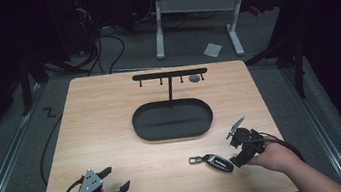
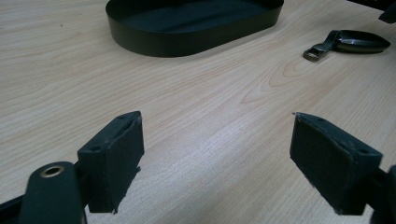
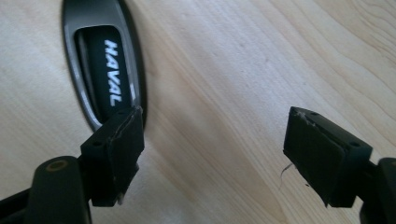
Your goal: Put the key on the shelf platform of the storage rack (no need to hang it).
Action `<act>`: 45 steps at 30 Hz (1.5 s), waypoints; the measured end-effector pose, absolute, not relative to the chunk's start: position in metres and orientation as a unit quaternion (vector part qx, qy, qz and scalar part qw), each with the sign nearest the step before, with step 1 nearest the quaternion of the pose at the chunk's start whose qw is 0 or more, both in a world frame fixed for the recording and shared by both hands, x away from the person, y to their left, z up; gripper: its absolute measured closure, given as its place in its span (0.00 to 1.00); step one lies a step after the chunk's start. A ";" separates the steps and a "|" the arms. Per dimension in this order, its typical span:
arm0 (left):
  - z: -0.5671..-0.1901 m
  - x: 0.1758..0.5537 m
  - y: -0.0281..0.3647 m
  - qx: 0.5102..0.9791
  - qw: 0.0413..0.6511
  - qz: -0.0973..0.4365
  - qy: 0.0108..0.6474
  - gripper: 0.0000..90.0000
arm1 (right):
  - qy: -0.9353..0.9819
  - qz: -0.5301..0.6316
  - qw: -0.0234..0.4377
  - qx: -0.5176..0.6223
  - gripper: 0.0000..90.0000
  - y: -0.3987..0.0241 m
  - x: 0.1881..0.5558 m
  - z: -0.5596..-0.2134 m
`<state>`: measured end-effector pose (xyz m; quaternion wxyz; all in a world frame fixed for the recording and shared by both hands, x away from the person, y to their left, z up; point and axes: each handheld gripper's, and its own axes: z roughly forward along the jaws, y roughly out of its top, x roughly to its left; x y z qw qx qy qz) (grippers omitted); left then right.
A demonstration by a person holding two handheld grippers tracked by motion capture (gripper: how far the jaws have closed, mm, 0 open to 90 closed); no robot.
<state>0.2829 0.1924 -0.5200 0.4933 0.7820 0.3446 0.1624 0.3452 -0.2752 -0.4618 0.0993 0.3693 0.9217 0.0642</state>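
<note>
The wooden table [image 1: 106, 120] carries everything here, its long front edge nearest the person. Toward the middle of it, a little nearer the back edge, sits a black oval tray [image 1: 172, 120] with a low wall, and from just behind it rises a thin black rack [image 1: 169, 74] with a crossbar of small hooks; a small dark round thing [image 1: 195, 78] hangs near the bar's right end. Close to the front left corner the left gripper [image 1: 115, 178] rests low by the edge, its jaws spread wide with only bare wood between them, as the left gripper view confirms. Near the front right corner the right gripper [image 1: 236, 160] points down at the tabletop, its jaws wide apart and holding nothing. The car key fob [image 1: 218, 162], dark with a grey rim and the word HAVAL on it, lies flat on the table just beside that gripper, toward the front edge and right of the middle; in the right gripper view one jaw stands at the fob's end, the other well clear. A small metal loop [image 1: 195, 159] sticks out from the fob's far end.
</note>
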 end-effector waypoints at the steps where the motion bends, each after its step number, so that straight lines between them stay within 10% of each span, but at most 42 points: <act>1: -0.520 0.283 0.192 0.783 0.493 0.161 0.343 0.20 | 0.924 0.061 0.094 0.367 0.22 -0.273 0.345 -0.461; 45: -0.519 0.282 0.191 0.784 0.497 0.156 0.337 0.20 | 0.949 -0.001 0.008 0.314 0.53 -0.207 0.360 -0.490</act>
